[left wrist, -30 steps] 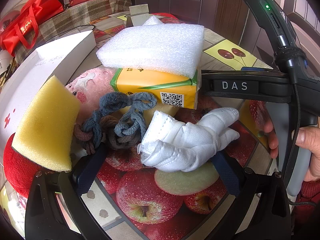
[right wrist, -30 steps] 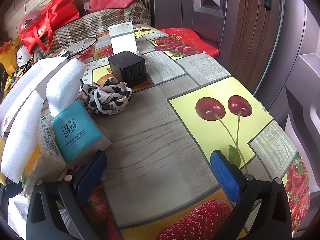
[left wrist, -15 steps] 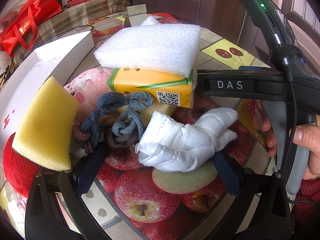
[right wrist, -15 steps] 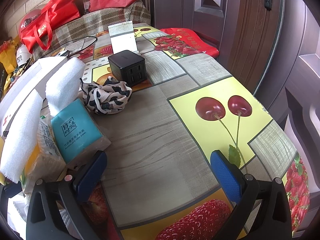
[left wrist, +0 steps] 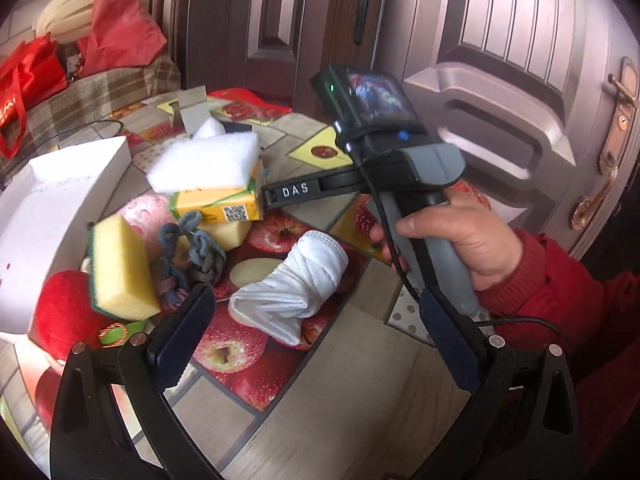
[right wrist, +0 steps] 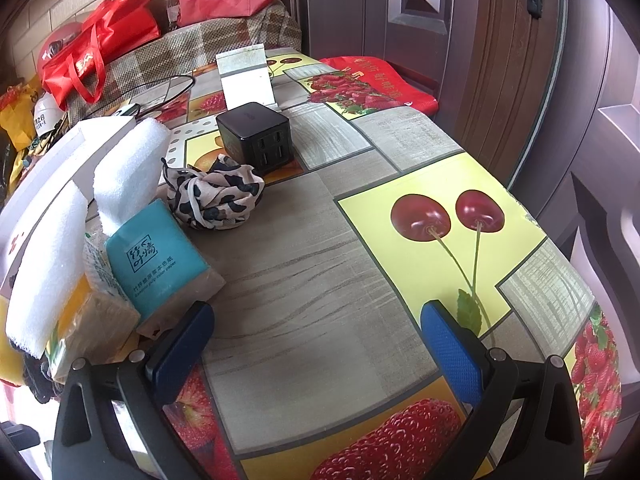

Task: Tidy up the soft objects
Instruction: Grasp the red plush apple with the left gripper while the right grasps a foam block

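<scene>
Right now the left gripper (left wrist: 316, 344) is hovering with jaws spread wide, holding nothing; the rolled white cloth (left wrist: 292, 292) is lying just ahead, between the jaws. To take it well, I judge, lower until both pads are straddling its thick middle, then close gently. The right gripper (right wrist: 316, 344) is also gaping empty over bare table (right wrist: 304, 264). Counting: one yellow sponge (left wrist: 120, 268), two white foam blocks (right wrist: 128, 172), one spotted scarf (right wrist: 214, 196), one teal tissue pack (right wrist: 156, 260).

Black grippers with blue pads.
Right gripper (left wrist: 262, 200) marked "DAS", grey handle, black cable; red knit sleeve (left wrist: 560, 280).
</scene>
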### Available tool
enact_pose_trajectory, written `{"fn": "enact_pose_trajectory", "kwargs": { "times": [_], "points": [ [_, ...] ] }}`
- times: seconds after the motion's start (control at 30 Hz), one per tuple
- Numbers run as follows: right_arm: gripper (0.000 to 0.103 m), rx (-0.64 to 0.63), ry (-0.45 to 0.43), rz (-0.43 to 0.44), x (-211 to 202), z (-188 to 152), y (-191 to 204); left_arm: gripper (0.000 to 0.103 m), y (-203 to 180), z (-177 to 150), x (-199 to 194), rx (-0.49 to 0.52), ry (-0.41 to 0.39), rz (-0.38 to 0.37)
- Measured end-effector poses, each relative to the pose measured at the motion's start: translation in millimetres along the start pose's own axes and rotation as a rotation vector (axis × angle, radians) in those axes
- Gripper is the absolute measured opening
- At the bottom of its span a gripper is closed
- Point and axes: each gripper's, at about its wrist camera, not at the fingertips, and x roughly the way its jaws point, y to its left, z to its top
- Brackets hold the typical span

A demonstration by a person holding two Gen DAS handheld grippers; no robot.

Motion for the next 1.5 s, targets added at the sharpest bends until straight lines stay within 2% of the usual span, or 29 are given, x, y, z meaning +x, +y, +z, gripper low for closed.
{"fn": "enact_pose_trajectory", "kwargs": {
  "times": [0.1, 0.23, 0.27, 0.33, 0.4, 0.5, 0.57, 0.67, 0.73, 0.77, 0.87, 0.93, 1.0, 1.1, 1.17, 1.23, 1.27, 1.3, 1.33, 1.37, 1.5],
  "points": [
    [0.103, 0.0, 0.0, 0.0, 0.0, 0.0, 0.0, 0.103, 21.5, -3.0, -41.6, -0.062, -0.101, 0.042],
    [0.103, 0.0, 0.0, 0.0, -0.1, 0.2, 0.3, 0.103, 71.1, -11.4, -81.9, -0.165, -0.181, 0.208],
    [0.103, 0.001, 0.0, 0.001, -0.6, 0.0, 0.1, 0.1, 82.5, -12.4, -85.0, -0.172, -0.174, 0.236],
    [0.103, 0.0, 0.0, 0.0, -0.6, 0.0, 0.1, 0.09, 99.5, -12.1, -83.4, -0.161, -0.146, 0.288],
    [0.103, 0.002, -0.001, 0.002, -0.7, 0.1, 0.1, 0.075, 108.3, -13.8, -74.1, -0.143, -0.099, 0.303],
    [0.103, 0.005, -0.002, 0.006, -1.5, 0.4, -0.4, 0.066, 116.7, -15.4, -52.8, -0.121, -0.03, 0.295],
    [0.103, 0.011, -0.008, 0.013, -2.9, 0.5, -1.8, 0.064, 116.7, -20.3, -41.7, -0.101, 0.009, 0.304],
    [0.103, 0.079, -0.055, 0.069, -13.7, -0.8, -16.3, 0.064, 116.4, -27.1, -33.4, -0.084, 0.037, 0.31],
    [0.103, 0.133, -0.158, 0.155, -34.1, -3.4, -30.5, 0.064, 116.2, -29.5, -30.0, -0.079, 0.043, 0.303],
    [0.103, 0.13, -0.233, 0.227, -49.2, -4.1, -34.7, 0.064, 115.9, -29.5, -28.5, -0.077, 0.045, 0.3],
    [0.103, 0.015, -0.381, 0.376, -85.6, 0.1, -25.8, 0.063, 116.2, -27.8, -22.8, -0.079, 0.05, 0.291],
    [0.103, -0.122, -0.395, 0.449, -98.6, 8.9, -2.4, 0.055, 114.1, -25.9, -19.3, -0.08, 0.054, 0.284],
    [0.103, -0.238, -0.387, 0.446, -101.6, 15.2, 24.5, 0.053, 113.0, -25.5, -15.9, -0.081, 0.058, 0.284],
    [0.103, -0.407, -0.346, 0.398, -88.9, 17.5, 66.3, 0.053, 111.9, -25.9, -13.5, -0.078, 0.065, 0.29],
    [0.102, -0.477, -0.296, 0.37, -70.3, 17.1, 84.4, 0.053, 113.3, -27.4, -12.2, -0.087, 0.071, 0.281],
    [0.101, -0.508, -0.253, 0.338, -54.4, 18.3, 94.9, 0.047, 115.5, -29.1, -10.8, -0.098, 0.069, 0.279],
    [0.092, -0.515, -0.236, 0.329, -50.3, 17.2, 95.9, 0.046, 116.9, -29.4, -10.8, -0.104, 0.06, 0.281],
    [0.073, -0.519, -0.223, 0.324, -47.0, 16.4, 95.5, 0.042, 117.1, -29.8, -11.7, -0.106, 0.054, 0.279],
    [0.06, -0.517, -0.213, 0.324, -46.8, 15.7, 94.3, 0.041, 116.4, -29.7, -13.3, -0.103, 0.045, 0.277],
    [0.05, -0.504, -0.205, 0.337, -47.1, 15.2, 91.4, 0.041, 114.9, -29.7, -15.4, -0.097, 0.032, 0.277],
    [0.05, -0.431, -0.254, 0.361, -61.0, 11.8, 73.4, 0.04, 108.8, -29.5, -29.6, -0.08, -0.044, 0.315]
  ]
}}
